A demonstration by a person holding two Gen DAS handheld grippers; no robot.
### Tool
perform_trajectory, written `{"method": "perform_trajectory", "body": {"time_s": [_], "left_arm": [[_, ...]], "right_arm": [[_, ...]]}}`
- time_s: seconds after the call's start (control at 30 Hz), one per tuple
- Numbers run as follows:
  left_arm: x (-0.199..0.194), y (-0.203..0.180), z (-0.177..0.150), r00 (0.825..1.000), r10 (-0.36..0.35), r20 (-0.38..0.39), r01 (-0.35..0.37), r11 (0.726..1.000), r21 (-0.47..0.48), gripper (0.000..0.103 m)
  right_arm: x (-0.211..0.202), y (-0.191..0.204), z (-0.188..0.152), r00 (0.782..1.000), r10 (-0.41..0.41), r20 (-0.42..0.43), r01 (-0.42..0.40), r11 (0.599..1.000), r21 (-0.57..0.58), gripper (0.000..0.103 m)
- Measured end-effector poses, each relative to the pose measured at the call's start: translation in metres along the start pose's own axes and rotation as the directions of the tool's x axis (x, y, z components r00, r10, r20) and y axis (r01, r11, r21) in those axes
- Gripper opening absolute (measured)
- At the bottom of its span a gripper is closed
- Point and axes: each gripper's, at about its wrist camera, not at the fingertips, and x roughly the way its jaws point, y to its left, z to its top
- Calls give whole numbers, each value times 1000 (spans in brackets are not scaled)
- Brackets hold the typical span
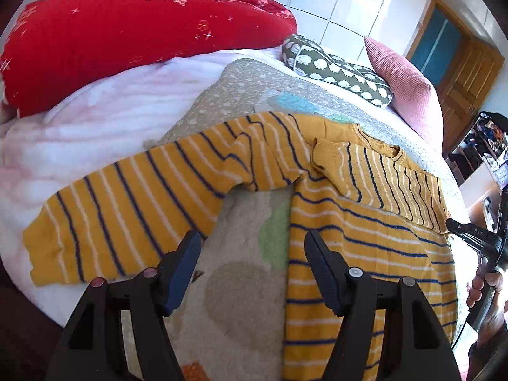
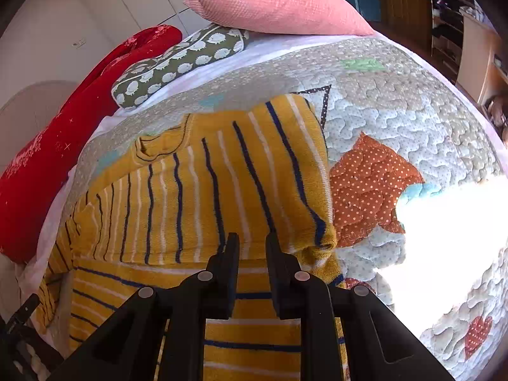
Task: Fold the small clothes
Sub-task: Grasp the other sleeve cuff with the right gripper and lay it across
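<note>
Yellow striped top (image 1: 365, 222) lies flat on the quilt (image 1: 247, 285). One sleeve (image 2: 222, 174) is folded across its chest; the other sleeve (image 1: 127, 200) stretches out leftward, nearest the left gripper (image 1: 252, 244), open and empty. Right gripper (image 2: 252, 244): nearly closed, gripping nothing

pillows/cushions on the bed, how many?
3: red cushion far left, green sheep-print pillow at the head of the bed, pink pillow to its right. More may lie out of frame.

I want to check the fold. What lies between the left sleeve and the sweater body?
In the left wrist view, only bare quilt shows between the outstretched sleeve and the sweater body.
</note>
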Motion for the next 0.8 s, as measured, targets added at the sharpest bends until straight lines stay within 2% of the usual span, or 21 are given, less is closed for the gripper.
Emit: {"method": "perform_trajectory", "body": {"time_s": [0.07, 0.13, 0.2, 0.27, 0.33, 0.47, 0.6, 0.73, 0.8], "left_arm": [[-14, 18, -23, 1000, 17, 12, -16, 999, -33, 67], [-25, 35, -45, 999, 44, 18, -43, 996, -72, 67], [-33, 53, -66, 999, 46, 16, -44, 992, -119, 67], [-40, 67, -85, 999, 44, 12, -42, 986, -159, 67], [-46, 77, -102, 999, 36, 5, -35, 983, -183, 67], [-54, 93, -132, 999, 34, -9, -35, 978, -206, 67], [-58, 110, -147, 1000, 27, -17, -30, 968, -251, 67], [-58, 126, -154, 1000, 23, -19, -28, 957, -288, 67], [-57, 132, -156, 1000, 17, -20, -23, 954, -299, 67]], "right_arm": [[-18, 30, -6, 1000, 13, 16, -11, 996, -90, 21], [-32, 67, -15, 998, 61, 17, -57, 982, -182, 25], [-38, 112, -27, 993, 119, -8, -116, 950, -289, 30], [-37, 163, -44, 981, 183, -58, -191, 901, -391, 36], [-29, 215, -63, 963, 236, -130, -269, 839, -473, 42], [-2, 320, -105, 919, 291, -265, -393, 701, -595, 43], [22, 419, -149, 889, 279, -363, -458, 556, -694, 47], [36, 496, -204, 847, 249, -471, -532, 402, -745, 50], [40, 521, -233, 853, 217, -474, -521, 319, -792, 51]]}}
